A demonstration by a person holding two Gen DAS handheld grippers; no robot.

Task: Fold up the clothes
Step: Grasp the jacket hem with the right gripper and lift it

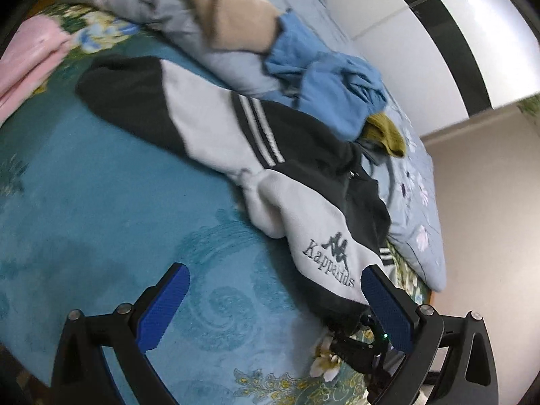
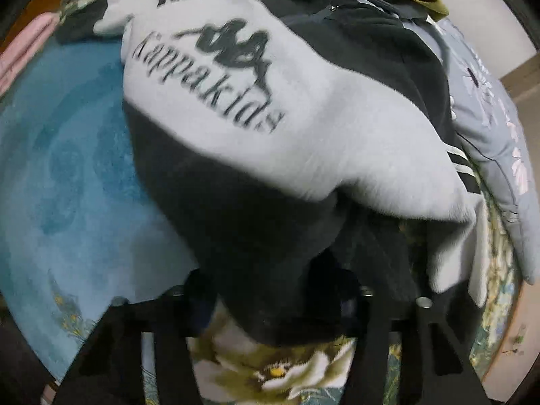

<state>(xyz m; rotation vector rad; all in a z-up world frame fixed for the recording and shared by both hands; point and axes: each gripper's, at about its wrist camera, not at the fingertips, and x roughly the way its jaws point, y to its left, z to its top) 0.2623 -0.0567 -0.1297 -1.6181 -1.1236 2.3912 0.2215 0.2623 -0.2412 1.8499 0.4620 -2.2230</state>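
Observation:
A black and pale grey jacket (image 1: 209,125) with white stripes and a printed logo lies spread across the teal bedspread (image 1: 101,202). My left gripper (image 1: 273,290) hovers wide open above the bedspread. Its right blue pad sits beside the logo panel and nothing is between the pads. My right gripper (image 1: 361,344) shows at the jacket's black hem near the bed's edge. In the right wrist view the jacket (image 2: 303,118) fills the frame. Its black hem drapes over my right gripper (image 2: 276,280) and hides the fingers, so whether they press the cloth is unclear.
Loose clothes are piled behind the jacket: a blue garment (image 1: 324,81), a beige one (image 1: 236,20) and an olive one (image 1: 388,135). A folded pink stack (image 1: 27,60) sits at the far left. A grey-blue floral quilt (image 1: 422,219) runs along the bed's right edge, with bare floor beyond.

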